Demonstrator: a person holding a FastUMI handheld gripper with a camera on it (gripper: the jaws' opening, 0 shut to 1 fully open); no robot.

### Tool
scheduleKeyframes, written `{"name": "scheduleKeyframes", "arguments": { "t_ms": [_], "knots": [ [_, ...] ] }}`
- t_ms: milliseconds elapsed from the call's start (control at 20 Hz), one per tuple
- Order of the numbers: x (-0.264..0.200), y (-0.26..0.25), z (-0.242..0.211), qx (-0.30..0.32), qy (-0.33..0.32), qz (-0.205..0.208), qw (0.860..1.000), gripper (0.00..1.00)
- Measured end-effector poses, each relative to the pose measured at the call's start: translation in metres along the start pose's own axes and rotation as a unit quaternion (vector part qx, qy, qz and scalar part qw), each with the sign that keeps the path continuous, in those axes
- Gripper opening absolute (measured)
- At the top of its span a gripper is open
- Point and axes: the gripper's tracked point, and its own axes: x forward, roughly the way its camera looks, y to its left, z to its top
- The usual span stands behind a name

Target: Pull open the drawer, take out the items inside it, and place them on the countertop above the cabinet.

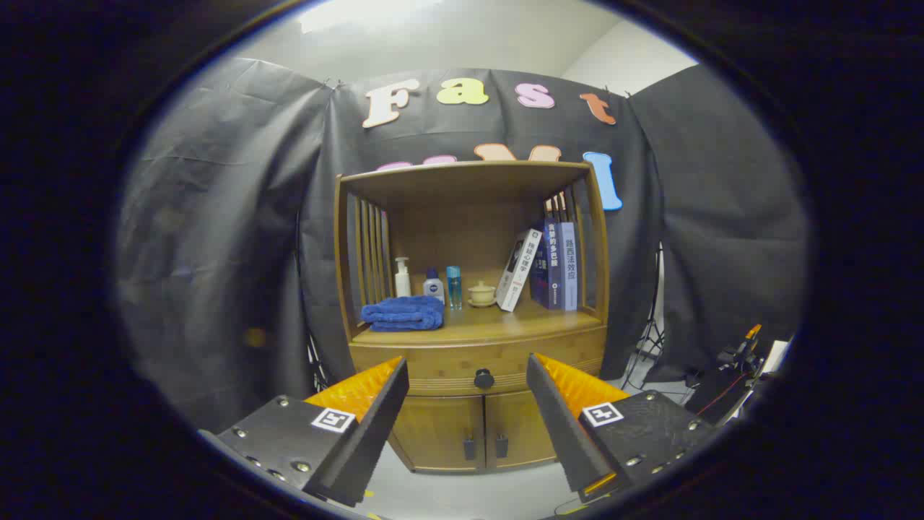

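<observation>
A wooden cabinet (473, 318) stands ahead against the black cloth wall. Its drawer (433, 361) is closed, with a dark round knob (484, 378) at its middle. My gripper (468, 375) is open, fingers spread wide, some way short of the cabinet; the knob shows between the fingertips, slightly right of centre. The countertop (491, 325) above the drawer carries a folded blue towel (403, 313), a white pump bottle (402, 277), a small white-and-blue bottle (433, 284), a blue bottle (453, 286), a pale cup on a saucer (481, 293) and several books (548, 267).
Two lower cabinet doors (473, 433) with small dark handles sit under the drawer. Slatted side panels and a top board frame the shelf space. To the right, on the floor, stand a tripod (650, 347) and some equipment with cables (733, 368).
</observation>
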Motion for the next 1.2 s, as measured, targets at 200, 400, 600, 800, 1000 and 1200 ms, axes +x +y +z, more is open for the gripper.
{"name": "scheduleKeyframes", "arguments": {
  "t_ms": [200,400,600,800,1000,1200],
  "knots": [
    [0.0014,0.0033,-0.0079,0.005,0.008,0.005,1.0,0.99],
    [0.0007,0.0052,-0.0078,-0.005,0.003,0.005,1.0,0.99],
    [0.0001,0.0068,-0.0057,-0.006,-0.003,0.006,1.0,0.99],
    [-0.0011,0.0079,-0.0062,-0.003,-0.005,0.007,1.0,0.99],
    [-0.0007,0.0071,-0.0051,-0.005,-0.007,0.007,1.0,0.99],
    [-0.0015,0.0053,-0.003,-0.004,-0.014,0.005,1.0,0.99]
  ]
}}
